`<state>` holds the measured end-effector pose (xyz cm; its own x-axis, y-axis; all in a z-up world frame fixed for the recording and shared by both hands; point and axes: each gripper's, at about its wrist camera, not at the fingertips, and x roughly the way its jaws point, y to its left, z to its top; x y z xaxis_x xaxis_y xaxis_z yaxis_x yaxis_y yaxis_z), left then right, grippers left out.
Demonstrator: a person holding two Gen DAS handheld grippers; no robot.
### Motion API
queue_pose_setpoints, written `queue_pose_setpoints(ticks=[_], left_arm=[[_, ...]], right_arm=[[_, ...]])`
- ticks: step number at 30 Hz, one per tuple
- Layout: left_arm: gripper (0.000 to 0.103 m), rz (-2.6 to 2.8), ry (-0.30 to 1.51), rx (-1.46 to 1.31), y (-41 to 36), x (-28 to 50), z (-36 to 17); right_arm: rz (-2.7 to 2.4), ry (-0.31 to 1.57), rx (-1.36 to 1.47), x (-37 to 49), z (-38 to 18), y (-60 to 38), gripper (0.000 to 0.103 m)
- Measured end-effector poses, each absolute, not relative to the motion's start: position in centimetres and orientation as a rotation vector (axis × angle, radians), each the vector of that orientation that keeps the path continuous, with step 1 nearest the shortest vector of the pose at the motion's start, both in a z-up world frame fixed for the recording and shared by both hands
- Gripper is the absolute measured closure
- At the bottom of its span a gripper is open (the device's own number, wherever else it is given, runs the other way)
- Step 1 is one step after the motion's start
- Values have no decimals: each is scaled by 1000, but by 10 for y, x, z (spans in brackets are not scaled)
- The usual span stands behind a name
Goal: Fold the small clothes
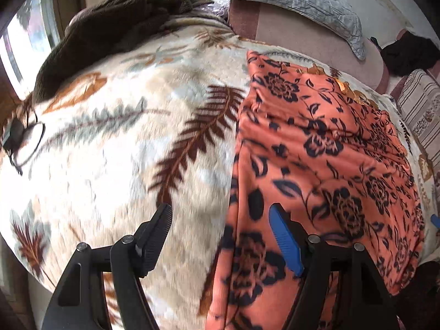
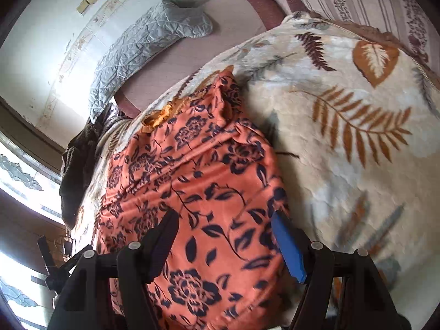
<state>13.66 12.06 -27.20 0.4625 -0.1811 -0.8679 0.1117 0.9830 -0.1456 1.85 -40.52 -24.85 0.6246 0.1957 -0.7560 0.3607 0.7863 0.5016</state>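
Hovering w/ both jaws spread, empty, left gripper (image 1: pixel 220 236) & right gripper (image 2: pixel 225 236) face soft, limp orange floral garment (image 1: pixel 316 151); probably pinch near corners.

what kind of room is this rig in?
Most likely a bedroom in a home. The orange floral garment lies on a plush leaf-print blanket spread over a bed, with a grey quilted pillow against the wall and a window to the side.
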Motion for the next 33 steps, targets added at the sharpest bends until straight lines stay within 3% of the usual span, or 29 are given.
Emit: queue_pose_setpoints(ticks=[8,10,15,21,23,25,30,32,33], left_arm=[[30,-191,1177,-161,146,75,-289],[48,-195,1189,-146,145,69,-291],[72,-231,1204,-121,139,63,-294],[73,-245,1218,-119,141,57,-290],[70,-231,1229,-121,143,57,-290],[59,-222,1234,-114,142,57,-290],[57,-270,1229,-97,132,56,-290],[66,-310,1232,-96,127,55,-290],[80,-320,1237,-90,126,55,-291]], right_arm=[[-156,1080,752,-21,-281,-386,30],[-203,1117,746,-18,-286,-378,30],[-348,1173,568,-7,-292,-353,29],[-445,1227,376,-26,-290,-361,32],[-481,1224,404,-41,-284,-378,32],[-461,1208,469,-52,-278,-390,32],[-428,1238,572,-50,-285,-394,31],[-401,1287,571,-46,-298,-391,31],[-386,1306,586,-47,-305,-390,31]])
